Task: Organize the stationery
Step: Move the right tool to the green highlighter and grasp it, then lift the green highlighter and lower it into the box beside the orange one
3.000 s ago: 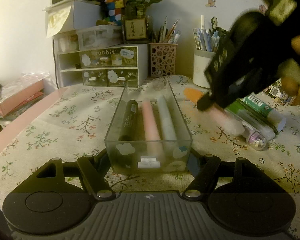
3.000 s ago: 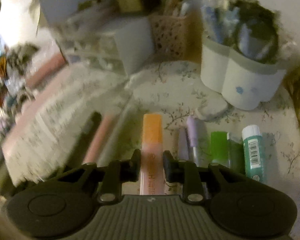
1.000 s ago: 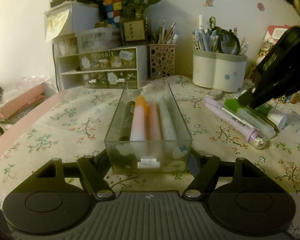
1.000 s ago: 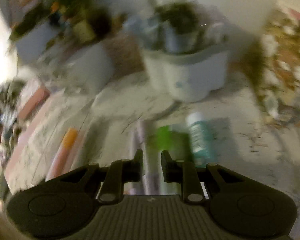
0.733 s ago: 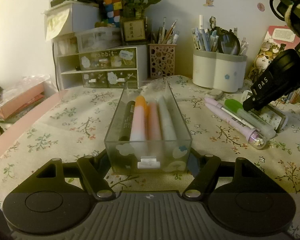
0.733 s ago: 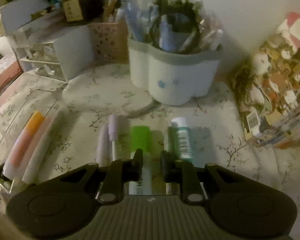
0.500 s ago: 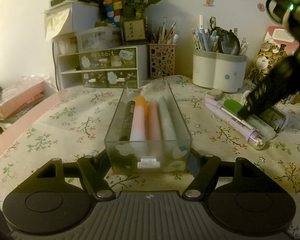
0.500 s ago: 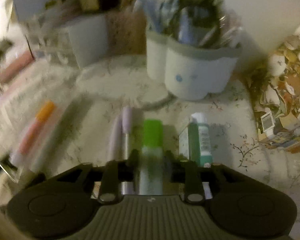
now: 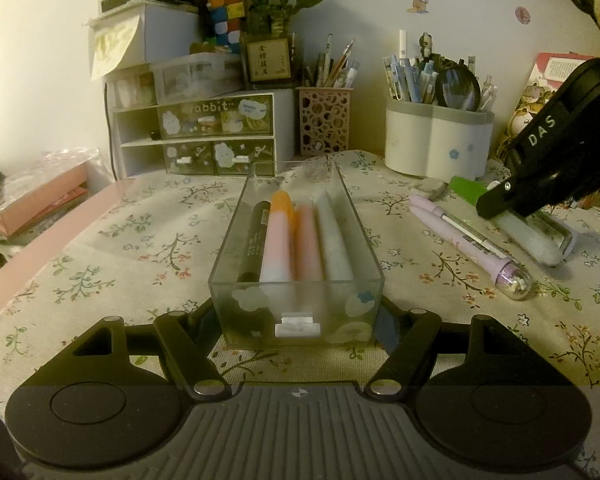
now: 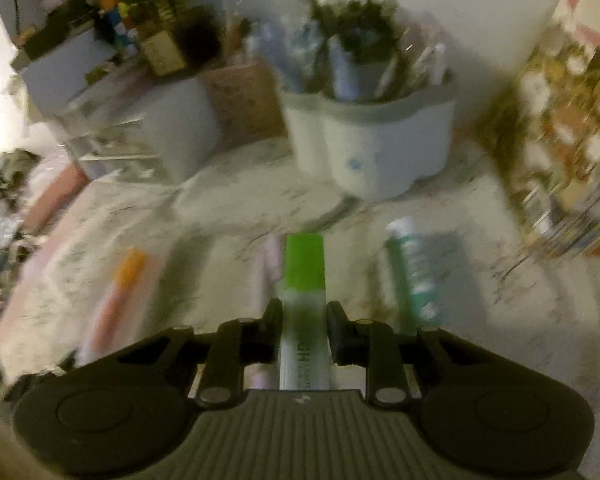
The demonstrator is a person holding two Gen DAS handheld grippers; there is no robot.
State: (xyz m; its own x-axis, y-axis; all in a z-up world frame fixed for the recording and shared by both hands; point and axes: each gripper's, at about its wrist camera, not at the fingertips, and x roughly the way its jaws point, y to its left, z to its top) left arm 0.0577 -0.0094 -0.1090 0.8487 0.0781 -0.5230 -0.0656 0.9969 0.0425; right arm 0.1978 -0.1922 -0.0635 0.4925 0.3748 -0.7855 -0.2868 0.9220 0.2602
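A clear plastic tray [image 9: 296,280] stands on the floral tablecloth and holds a black marker [image 9: 254,240], an orange-capped pink highlighter [image 9: 278,240], a pink one and a pale blue one. My left gripper [image 9: 298,320] is shut on the tray's near end. My right gripper [image 10: 303,328] is shut on a green-capped highlighter [image 10: 303,276], which is lifting off the cloth; it also shows at the right of the left wrist view [image 9: 466,190]. Two purple pens [image 9: 468,240] and a green-and-white tube [image 10: 412,268] lie beside it.
A white pen pot [image 9: 438,142] full of pens, a pink lattice pot [image 9: 325,120] and a small drawer unit [image 9: 204,136] stand at the back. Books [image 10: 568,140] lean at the right. An eraser [image 9: 430,187] lies before the pen pot.
The orange-capped highlighter went into the tray. My right gripper moved right, closed on the green-capped highlighter and started lifting it. The left gripper has not moved.
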